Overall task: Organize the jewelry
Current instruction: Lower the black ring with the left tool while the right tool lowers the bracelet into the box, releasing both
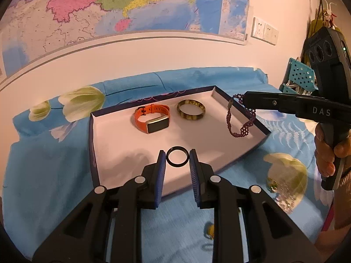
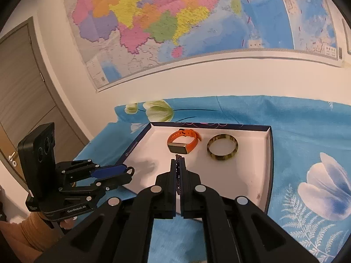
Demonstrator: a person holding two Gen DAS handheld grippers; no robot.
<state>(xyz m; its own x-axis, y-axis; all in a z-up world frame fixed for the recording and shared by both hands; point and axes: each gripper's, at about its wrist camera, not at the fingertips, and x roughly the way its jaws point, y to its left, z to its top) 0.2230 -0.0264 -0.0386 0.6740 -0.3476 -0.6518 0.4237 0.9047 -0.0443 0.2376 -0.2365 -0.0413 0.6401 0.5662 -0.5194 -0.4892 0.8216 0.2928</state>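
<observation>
A shallow white-lined box point(image 1: 105, 144) point(image 2: 252, 175) lies on the blue bedspread. In it are an orange smartwatch point(image 1: 151, 120) point(image 2: 183, 142) and a mottled yellow-brown bangle point(image 1: 190, 109) point(image 2: 222, 150). My left gripper point(image 1: 177, 160) point(image 2: 129, 171) is shut on a thin black ring point(image 1: 177, 157), held by its sides over the box's near part. My right gripper point(image 2: 178, 164) point(image 1: 246, 98) is shut on a purple beaded bracelet point(image 1: 240, 120) point(image 2: 178, 171), which hangs over the box's right side.
The bed has a blue floral cover point(image 1: 54, 175) against a white wall with a large map point(image 2: 175, 22). A small shiny piece of jewelry point(image 1: 273, 183) lies on the cover right of the box. A teal perforated basket point(image 1: 300, 74) stands at the far right.
</observation>
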